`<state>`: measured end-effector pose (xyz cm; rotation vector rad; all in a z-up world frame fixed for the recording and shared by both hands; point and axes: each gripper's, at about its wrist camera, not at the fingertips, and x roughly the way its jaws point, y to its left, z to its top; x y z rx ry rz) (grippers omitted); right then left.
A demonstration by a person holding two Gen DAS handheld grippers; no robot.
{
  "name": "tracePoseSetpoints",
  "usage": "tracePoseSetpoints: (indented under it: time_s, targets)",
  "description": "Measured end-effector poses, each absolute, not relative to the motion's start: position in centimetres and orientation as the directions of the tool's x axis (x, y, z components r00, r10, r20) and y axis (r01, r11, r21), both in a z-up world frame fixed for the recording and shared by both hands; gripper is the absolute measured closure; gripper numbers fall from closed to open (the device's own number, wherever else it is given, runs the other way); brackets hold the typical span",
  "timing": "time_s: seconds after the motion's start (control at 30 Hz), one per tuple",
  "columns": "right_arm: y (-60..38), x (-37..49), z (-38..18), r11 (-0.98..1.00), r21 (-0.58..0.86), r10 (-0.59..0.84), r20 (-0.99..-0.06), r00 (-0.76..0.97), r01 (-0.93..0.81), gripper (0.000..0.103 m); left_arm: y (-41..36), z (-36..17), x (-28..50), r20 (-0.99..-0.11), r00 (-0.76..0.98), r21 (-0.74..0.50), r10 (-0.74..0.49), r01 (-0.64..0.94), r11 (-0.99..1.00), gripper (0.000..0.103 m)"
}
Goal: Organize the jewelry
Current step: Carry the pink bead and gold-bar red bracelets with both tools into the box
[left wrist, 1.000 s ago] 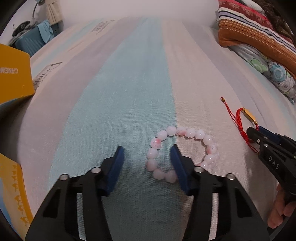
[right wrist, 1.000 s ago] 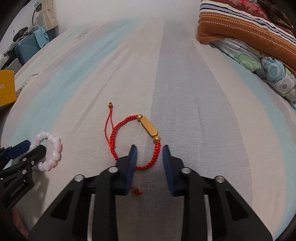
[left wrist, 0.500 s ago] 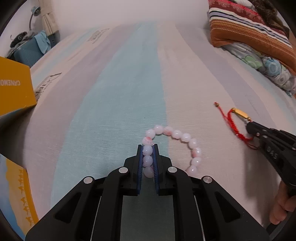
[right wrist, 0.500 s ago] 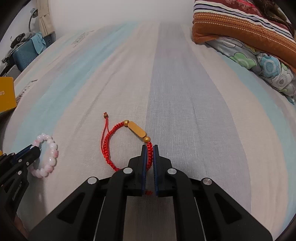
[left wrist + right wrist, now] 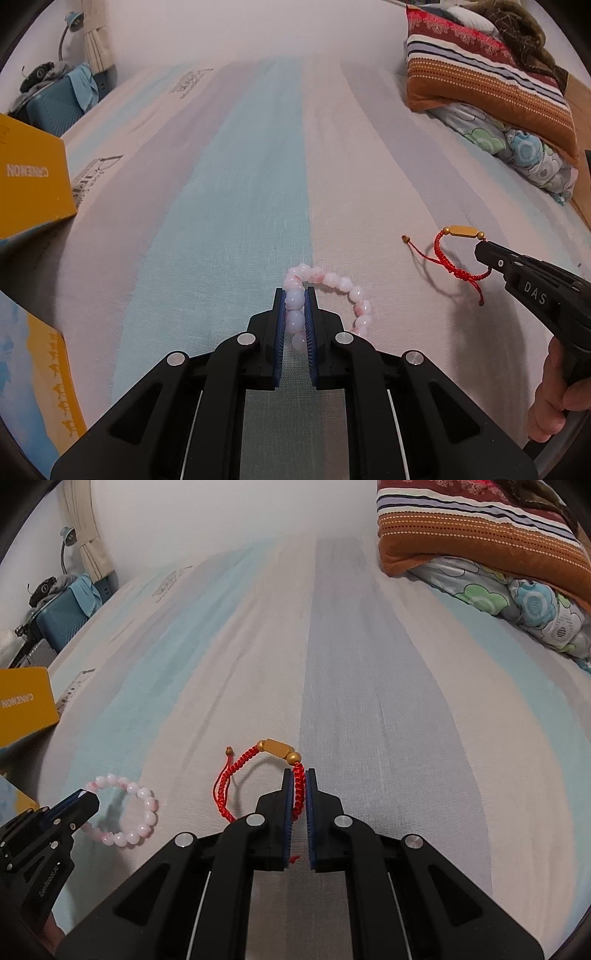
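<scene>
A pink bead bracelet (image 5: pixel 343 286) hangs just above the striped bed sheet (image 5: pixel 240 206). My left gripper (image 5: pixel 294 295) is shut on its beads; the loose side droops to the right. The same bracelet (image 5: pixel 142 805) shows at the left of the right wrist view. A red cord bracelet (image 5: pixel 236 775) with a gold bar (image 5: pixel 277 748) is lifted off the sheet. My right gripper (image 5: pixel 298 775) is shut on its cord just below the gold bar. From the left wrist view the red cord bracelet (image 5: pixel 448 258) dangles from the right gripper (image 5: pixel 482 245), casting a shadow.
A yellow box (image 5: pixel 31 184) stands at the left edge of the bed, another yellow-and-blue box (image 5: pixel 40 376) near the lower left. Folded striped and floral bedding (image 5: pixel 491 92) is stacked at the far right. A blue case (image 5: pixel 51 107) sits beyond the bed's far left.
Both grippers closed, the left on the pink beads and the right on the red cord. Both then rose, lifting the bracelets off the sheet.
</scene>
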<state>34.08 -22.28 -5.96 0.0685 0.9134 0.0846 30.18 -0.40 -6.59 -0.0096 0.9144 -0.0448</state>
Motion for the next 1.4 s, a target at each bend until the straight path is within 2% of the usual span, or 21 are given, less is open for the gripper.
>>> tracePoseSetpoints:
  time_s: [0.63, 1.4]
  targets:
    - [-21.8, 32.0, -3.6, 0.993, 0.099, 0.115, -0.774, 0.623, -0.06, 0.097, 0.0, -4.1, 29.1, -0.783, 0.619, -0.035, -0.053, 0.041, 0.999, 0.094]
    - [-20.6, 24.8, 0.8, 0.993, 0.101, 0.113, -0.765, 0.634, -0.056, 0.097, -0.1, 0.6, 22.2, -0.773, 0.632, -0.012, -0.059, 0.078, 0.997, 0.094]
